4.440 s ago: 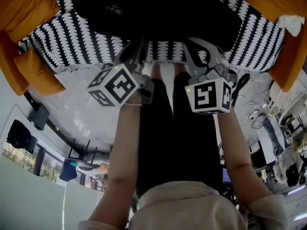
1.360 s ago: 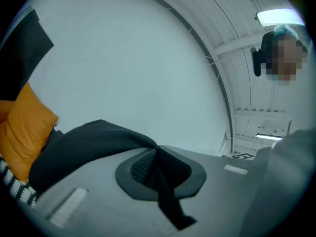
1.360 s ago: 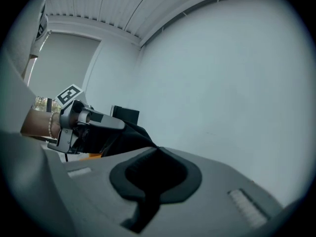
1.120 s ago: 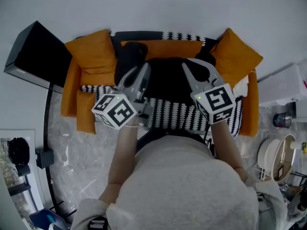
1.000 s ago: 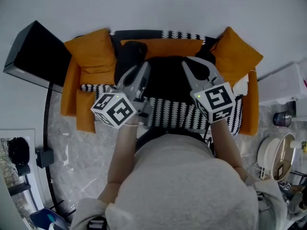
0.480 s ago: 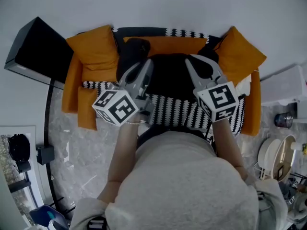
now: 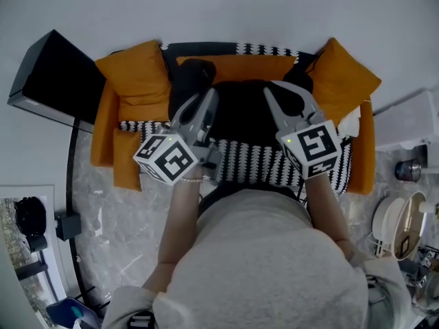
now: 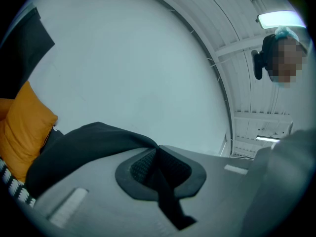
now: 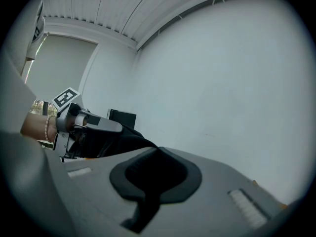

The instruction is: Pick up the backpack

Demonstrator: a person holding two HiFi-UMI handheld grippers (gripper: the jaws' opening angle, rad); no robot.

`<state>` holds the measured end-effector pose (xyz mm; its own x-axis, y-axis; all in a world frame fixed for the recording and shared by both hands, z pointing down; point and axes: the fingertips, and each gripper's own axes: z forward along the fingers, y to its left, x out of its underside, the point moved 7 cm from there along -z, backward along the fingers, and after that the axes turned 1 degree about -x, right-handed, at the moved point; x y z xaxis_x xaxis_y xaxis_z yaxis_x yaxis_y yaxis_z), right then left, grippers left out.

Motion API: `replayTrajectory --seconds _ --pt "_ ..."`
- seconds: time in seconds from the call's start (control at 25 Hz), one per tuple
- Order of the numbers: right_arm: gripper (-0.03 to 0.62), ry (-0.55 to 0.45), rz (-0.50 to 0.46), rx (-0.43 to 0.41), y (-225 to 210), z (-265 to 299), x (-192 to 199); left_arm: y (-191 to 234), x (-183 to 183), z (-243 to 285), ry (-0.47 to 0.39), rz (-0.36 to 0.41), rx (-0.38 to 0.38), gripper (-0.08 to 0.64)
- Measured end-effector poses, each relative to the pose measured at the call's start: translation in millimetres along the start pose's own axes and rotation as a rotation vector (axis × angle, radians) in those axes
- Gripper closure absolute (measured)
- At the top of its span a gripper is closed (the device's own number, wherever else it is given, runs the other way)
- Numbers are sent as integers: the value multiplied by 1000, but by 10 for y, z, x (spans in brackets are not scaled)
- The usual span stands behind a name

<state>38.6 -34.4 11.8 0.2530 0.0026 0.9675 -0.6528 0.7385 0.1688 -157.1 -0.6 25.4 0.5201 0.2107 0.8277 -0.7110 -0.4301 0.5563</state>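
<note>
You have the black backpack [image 7: 241, 115] strung between your two grippers over the orange sofa [image 7: 104, 125], with the left gripper [image 7: 208, 99] and the right gripper [image 7: 271, 94] each pinched fully closed on a fold of its dark fabric, one at either side.

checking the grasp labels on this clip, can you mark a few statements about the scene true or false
1. The left gripper is shut on the black backpack. True.
2. The right gripper is open and empty. False: its jaws are shut on the backpack's black fabric too.
3. The cushions on the sofa are blue. False: they are orange.
4. A black-and-white patterned cover lies over the sofa's seat. True.
</note>
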Motion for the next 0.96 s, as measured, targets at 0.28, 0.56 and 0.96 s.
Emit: replayTrajectory --seconds 0.28,0.56,0.96 --pt "581 7 -14 -12 9 -35 -6 -3 9 19 3 -3 -7 549" --pt "581 19 -14 -19 47 -12 37 44 28 13 14 -8 -18 549" --pt "581 41 -36 -52 117 101 74 167 57 11 23 -17 -42 549"
